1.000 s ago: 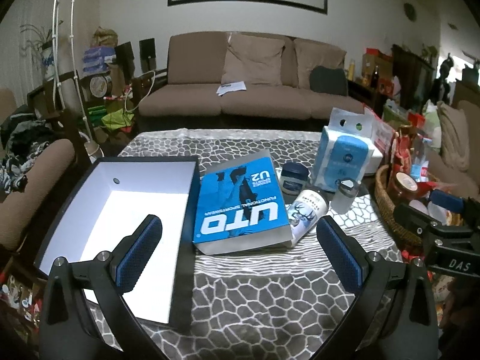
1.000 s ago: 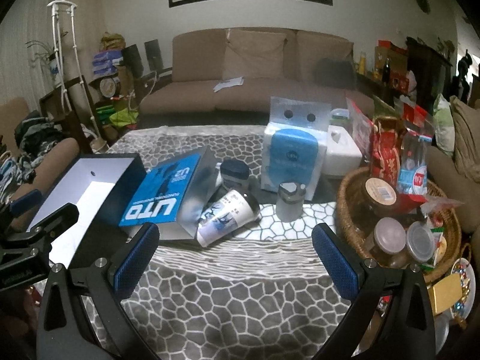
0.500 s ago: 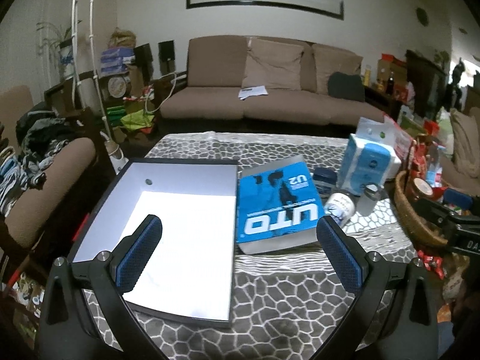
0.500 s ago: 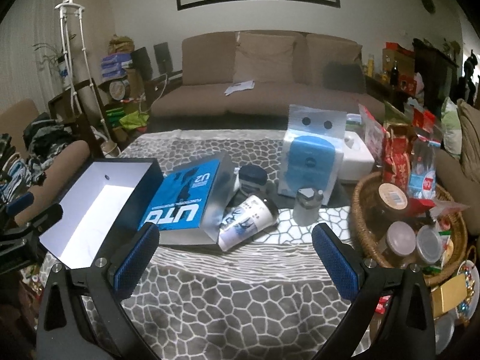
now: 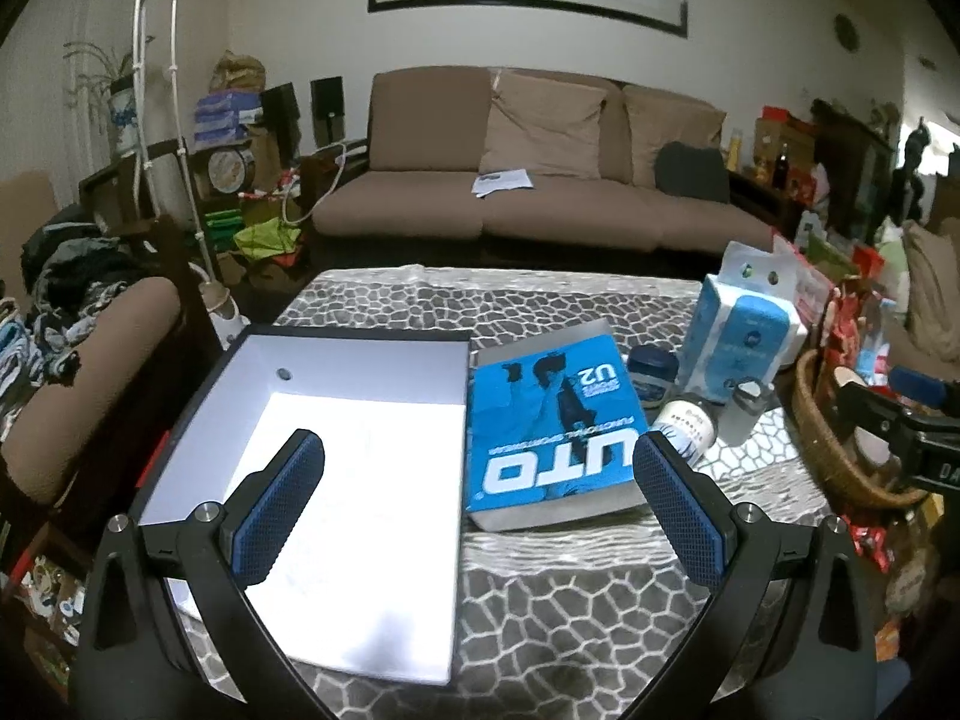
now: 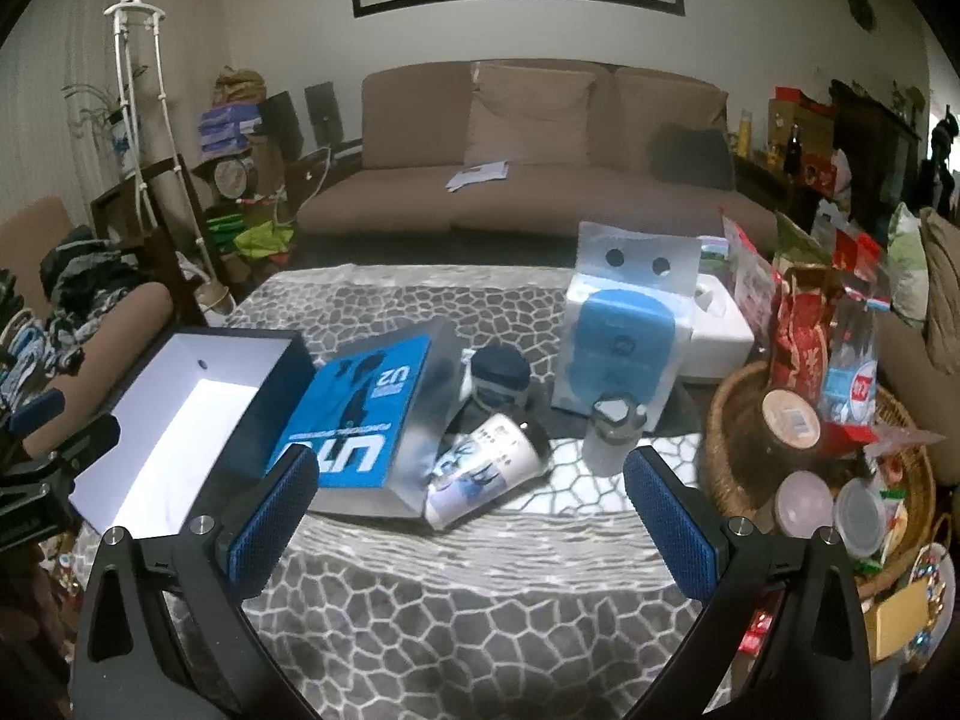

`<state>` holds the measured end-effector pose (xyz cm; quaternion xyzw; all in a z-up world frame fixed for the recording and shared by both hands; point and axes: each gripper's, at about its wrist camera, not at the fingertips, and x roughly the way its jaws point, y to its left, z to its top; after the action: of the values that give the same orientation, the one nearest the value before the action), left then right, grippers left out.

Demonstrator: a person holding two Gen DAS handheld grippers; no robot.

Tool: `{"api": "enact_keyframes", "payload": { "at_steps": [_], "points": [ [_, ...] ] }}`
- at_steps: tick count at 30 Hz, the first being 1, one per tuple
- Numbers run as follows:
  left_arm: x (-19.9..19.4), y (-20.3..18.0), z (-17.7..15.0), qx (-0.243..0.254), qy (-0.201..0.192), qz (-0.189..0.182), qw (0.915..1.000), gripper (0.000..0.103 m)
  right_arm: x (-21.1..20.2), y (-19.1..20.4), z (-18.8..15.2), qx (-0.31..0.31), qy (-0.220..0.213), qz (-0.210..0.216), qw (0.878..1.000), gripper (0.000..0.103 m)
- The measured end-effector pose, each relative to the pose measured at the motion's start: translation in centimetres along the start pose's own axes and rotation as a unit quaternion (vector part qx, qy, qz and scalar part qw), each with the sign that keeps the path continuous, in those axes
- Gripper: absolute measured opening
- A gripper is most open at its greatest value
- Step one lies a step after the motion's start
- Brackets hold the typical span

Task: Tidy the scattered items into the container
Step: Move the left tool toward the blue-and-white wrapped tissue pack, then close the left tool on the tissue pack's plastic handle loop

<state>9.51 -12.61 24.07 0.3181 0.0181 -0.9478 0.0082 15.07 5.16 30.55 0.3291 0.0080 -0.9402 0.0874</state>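
Left gripper [image 5: 480, 504] hovers with fingers spread wide, empty. Open box [image 5: 336, 360] sits left on the table [image 6: 480, 600], blue book [image 6: 360, 420] touching it, then cup [image 6: 486, 474] on its side. Right gripper [image 6: 471, 519] gapes too, empty.

Partly hidden behind the blue box [image 5: 552, 420]: dark-lidded jar [image 5: 651, 365] and lying white cup [image 5: 684, 429]. Cut off by the right edge: right tool [image 5: 918, 420], only 1 finger and part of a label showing. Near corner of the open container [image 5: 336, 372] masked by the left tool [image 5: 477, 504]. Too small to read: print on the blue pack [image 6: 621, 339]. Cut at the left edge: left tool [image 6: 36, 462].
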Motion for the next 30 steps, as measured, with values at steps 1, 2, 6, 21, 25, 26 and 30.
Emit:
{"api": "enact_keyframes", "payload": {
  "at_steps": [1,2,6,21,25,26,30],
  "points": [
    [0.3,-0.3,0.1,0.001,0.000,-0.001,1.0000,0.103,0.2,-0.3,0.2,0.000,0.000,-0.001,1.000,0.103],
    [0.8,-0.8,0.4,0.004,0.001,-0.003,1.0000,0.103,0.5,-0.8,0.4,0.001,0.001,-0.004,1.000,0.103],
    [3.0,-3.0,1.6,0.012,0.005,-0.019,0.9997,0.103,1.6,-3.3,1.0,0.010,0.004,-0.017,1.000,0.103],
    [11.7,-13.3,6.8,0.057,0.009,-0.074,0.9955,0.103,6.6,-13.6,4.5,0.080,0.007,-0.058,0.995,0.103],
    [14.6,-15.5,8.0,0.061,0.012,-0.092,0.9938,0.103,8.3,-15.5,5.3,0.088,0.007,-0.067,0.994,0.103],
    [15.4,-16.1,8.4,0.060,0.014,-0.100,0.9931,0.103,8.7,-15.9,5.6,0.089,0.006,-0.069,0.994,0.103],
    [17.9,-18.1,9.3,0.071,0.015,-0.110,0.9912,0.103,10.7,-17.8,6.6,0.098,0.006,-0.069,0.993,0.103]
  ]
}}
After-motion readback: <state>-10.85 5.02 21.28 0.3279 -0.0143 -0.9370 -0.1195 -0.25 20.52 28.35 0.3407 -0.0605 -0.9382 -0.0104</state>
